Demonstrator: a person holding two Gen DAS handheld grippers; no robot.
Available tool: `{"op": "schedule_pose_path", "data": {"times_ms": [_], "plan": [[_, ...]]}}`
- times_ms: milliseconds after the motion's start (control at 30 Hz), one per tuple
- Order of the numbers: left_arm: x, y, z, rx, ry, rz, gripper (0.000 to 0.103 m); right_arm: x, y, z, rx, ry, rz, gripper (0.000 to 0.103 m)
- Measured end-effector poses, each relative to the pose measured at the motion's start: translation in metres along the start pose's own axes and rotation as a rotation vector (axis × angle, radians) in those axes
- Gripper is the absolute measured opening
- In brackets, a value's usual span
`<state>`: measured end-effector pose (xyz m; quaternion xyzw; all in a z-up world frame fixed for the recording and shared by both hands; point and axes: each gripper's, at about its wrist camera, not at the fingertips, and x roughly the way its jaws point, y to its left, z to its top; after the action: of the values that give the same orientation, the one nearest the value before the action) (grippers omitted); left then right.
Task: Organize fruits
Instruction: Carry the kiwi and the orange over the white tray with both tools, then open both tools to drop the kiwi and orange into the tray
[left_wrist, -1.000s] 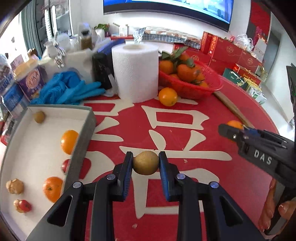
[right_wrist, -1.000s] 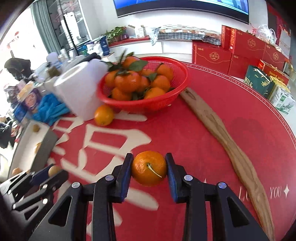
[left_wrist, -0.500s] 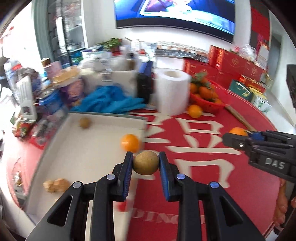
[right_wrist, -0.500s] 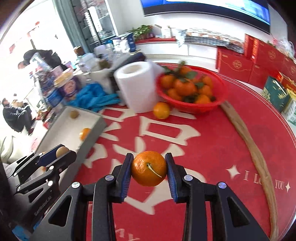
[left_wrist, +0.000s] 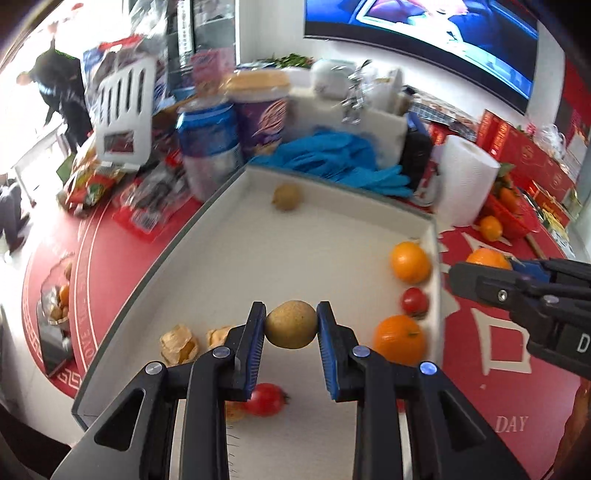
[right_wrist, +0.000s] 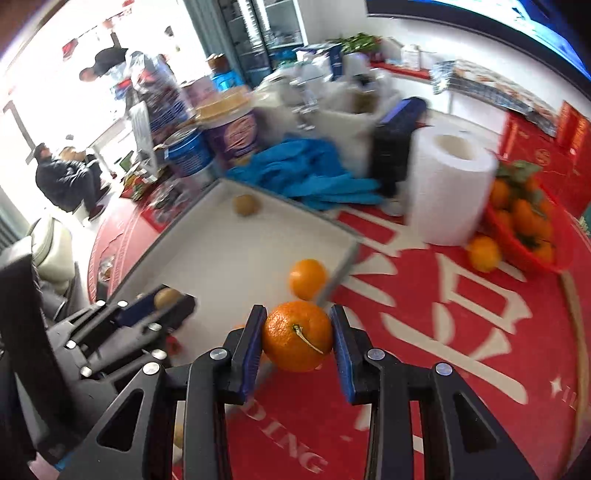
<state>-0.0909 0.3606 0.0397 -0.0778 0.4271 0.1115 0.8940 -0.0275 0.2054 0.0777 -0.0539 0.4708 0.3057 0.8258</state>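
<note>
My left gripper (left_wrist: 291, 325) is shut on a small brown-green round fruit (left_wrist: 291, 324) and hangs over the white tray (left_wrist: 332, 229). In the tray lie two oranges (left_wrist: 410, 262), two small red fruits (left_wrist: 415, 301), another brown fruit (left_wrist: 287, 196) and papery husked fruits (left_wrist: 179, 343). My right gripper (right_wrist: 297, 335) is shut on an orange with a stem (right_wrist: 297, 335), just right of the tray's edge (right_wrist: 341, 267) over the red tablecloth. The same right gripper (left_wrist: 491, 273) also shows at the right of the left wrist view.
A paper towel roll (right_wrist: 448, 184) and a red basket of oranges (right_wrist: 524, 221) stand at the back right, one loose orange (right_wrist: 484, 253) beside them. Blue gloves (left_wrist: 332, 158), tubs and packets crowd behind the tray. People are at the far left (right_wrist: 66, 177).
Both grippers have swung left with their fruits. The left one went from over the red cloth to over the tray; the right one came up to the tray's right edge.
</note>
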Motion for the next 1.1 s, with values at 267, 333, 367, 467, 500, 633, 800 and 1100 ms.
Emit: {"op": "schedule_pose_path", "data": {"times_ms": [267, 333, 367, 467, 500, 633, 800, 1100], "plan": [[0.013, 0.008, -0.008, -0.029, 0.036, 0.030, 0.031, 0.048, 0.012, 0.001, 0.011, 0.113, 0.045, 0.036], [0.013, 0.007, -0.010, -0.025, 0.039, 0.024, 0.031, 0.047, 0.012, 0.000, 0.003, 0.106, 0.043, 0.036], [0.013, 0.008, -0.011, -0.028, 0.044, 0.015, 0.031, 0.045, 0.012, 0.000, 0.001, 0.111, 0.043, 0.036], [0.014, 0.010, -0.010, -0.045, 0.048, 0.006, 0.031, 0.044, 0.012, 0.003, 0.001, 0.116, 0.035, 0.036], [0.014, 0.011, -0.010, -0.051, 0.052, 0.002, 0.031, 0.043, 0.013, 0.005, -0.002, 0.111, 0.028, 0.036], [0.011, 0.012, -0.009, -0.055, 0.045, 0.011, 0.069, 0.041, 0.016, 0.010, -0.013, 0.102, 0.020, 0.037], [-0.001, 0.010, -0.006, -0.033, -0.003, 0.060, 0.086, 0.032, 0.023, 0.012, -0.030, 0.065, -0.009, 0.073], [-0.006, 0.015, -0.008, -0.049, 0.032, 0.074, 0.103, 0.003, 0.021, 0.010, -0.053, 0.023, -0.053, 0.103]]}}
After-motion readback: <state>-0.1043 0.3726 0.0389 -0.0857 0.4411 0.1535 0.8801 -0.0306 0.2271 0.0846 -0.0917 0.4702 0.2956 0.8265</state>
